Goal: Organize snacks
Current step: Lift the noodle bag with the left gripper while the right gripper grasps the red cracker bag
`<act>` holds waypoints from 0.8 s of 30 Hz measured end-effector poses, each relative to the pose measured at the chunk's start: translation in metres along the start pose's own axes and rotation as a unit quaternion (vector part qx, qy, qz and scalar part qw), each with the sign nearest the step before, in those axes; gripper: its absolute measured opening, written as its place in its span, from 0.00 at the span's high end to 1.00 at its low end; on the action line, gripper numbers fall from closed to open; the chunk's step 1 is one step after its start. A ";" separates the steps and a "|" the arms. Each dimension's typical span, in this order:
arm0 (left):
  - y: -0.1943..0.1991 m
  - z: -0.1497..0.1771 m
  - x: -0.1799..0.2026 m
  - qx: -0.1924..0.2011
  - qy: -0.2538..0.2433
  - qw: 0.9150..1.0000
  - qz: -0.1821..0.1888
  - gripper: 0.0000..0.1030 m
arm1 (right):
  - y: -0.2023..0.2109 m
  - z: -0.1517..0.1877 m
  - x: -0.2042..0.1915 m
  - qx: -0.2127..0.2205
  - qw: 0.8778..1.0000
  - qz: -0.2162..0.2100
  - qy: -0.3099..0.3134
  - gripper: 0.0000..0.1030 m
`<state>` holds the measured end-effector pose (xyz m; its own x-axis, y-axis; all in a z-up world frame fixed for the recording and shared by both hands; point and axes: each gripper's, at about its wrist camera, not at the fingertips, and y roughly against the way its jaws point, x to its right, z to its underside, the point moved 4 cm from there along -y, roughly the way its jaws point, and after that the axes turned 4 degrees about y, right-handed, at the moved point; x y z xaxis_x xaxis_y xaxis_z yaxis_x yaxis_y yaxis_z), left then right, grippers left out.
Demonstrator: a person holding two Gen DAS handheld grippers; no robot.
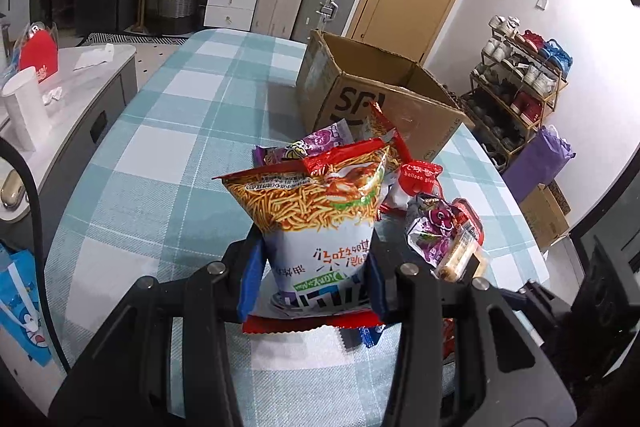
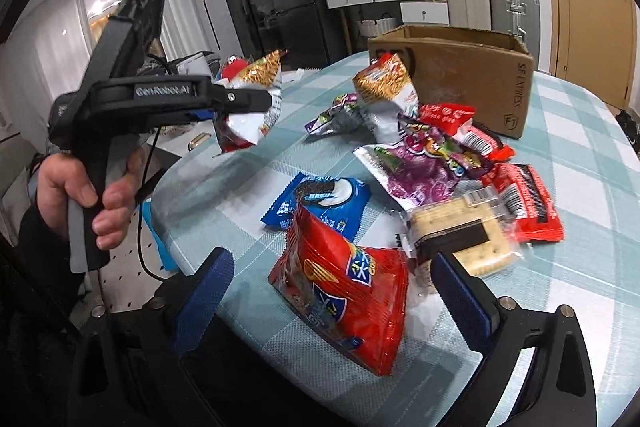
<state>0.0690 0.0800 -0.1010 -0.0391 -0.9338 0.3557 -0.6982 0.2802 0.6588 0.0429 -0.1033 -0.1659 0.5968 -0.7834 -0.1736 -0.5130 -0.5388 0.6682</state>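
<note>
Noodle snack bag (image 1: pixel 316 215) clamped in left hand-held gripper (image 1: pixel 312 279), above table (image 1: pixel 160 131)

A: so where's everything sitting?

B: cardboard box (image 2: pixel 460 75) is at the far end of the table (image 2: pixel 580 187), open side up. The snack pile (image 2: pixel 432 155) spreads out right in front of it. Nearest the right gripper (image 2: pixel 332 291) there's a chip bag (image 2: pixel 344 291) lying between its wide-apart fingers, with a cookie pack (image 2: pixel 324 199) just behind it and a cracker pack (image 2: pixel 468 231) off to its right.

A: and the left gripper (image 1: pixel 312 279)?

B: off to the left of the pile, up above the table edge, clamped on a noodle snack bag (image 1: pixel 316 211).
</note>
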 end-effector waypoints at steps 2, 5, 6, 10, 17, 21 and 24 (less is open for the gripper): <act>0.001 0.000 0.000 0.000 0.000 1.000 0.000 0.61 | -0.006 0.000 -0.001 -0.008 1.000 -0.002 0.002 0.13; 0.001 0.000 -0.001 0.000 -0.002 1.000 -0.002 0.61 | -0.018 0.002 -0.003 -0.022 1.000 -0.003 0.006 0.15; -0.001 0.000 -0.002 0.000 -0.002 1.000 -0.005 0.61 | -0.021 0.003 -0.004 -0.026 1.000 0.000 0.010 0.15; -0.005 0.002 -0.008 -0.008 0.006 1.000 -0.009 0.61 | -0.028 0.006 -0.009 -0.036 0.999 0.000 0.023 0.15; -0.008 0.002 -0.010 -0.008 0.005 1.000 -0.008 0.61 | -0.033 0.010 -0.013 -0.042 0.998 0.010 0.040 0.28; -0.009 0.002 -0.009 -0.012 0.006 1.000 -0.007 0.61 | -0.032 0.012 -0.007 -0.036 0.999 -0.002 0.022 0.36; -0.009 0.003 -0.009 -0.011 0.006 1.000 -0.008 0.61 | -0.031 0.012 -0.003 -0.033 0.999 -0.016 0.012 0.42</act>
<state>0.0741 0.0855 -0.1121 -0.0197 -0.9352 0.3535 -0.6825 0.2710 0.6788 0.0497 -0.0881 -0.1953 0.6273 -0.7578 -0.1795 -0.4522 -0.5421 0.7083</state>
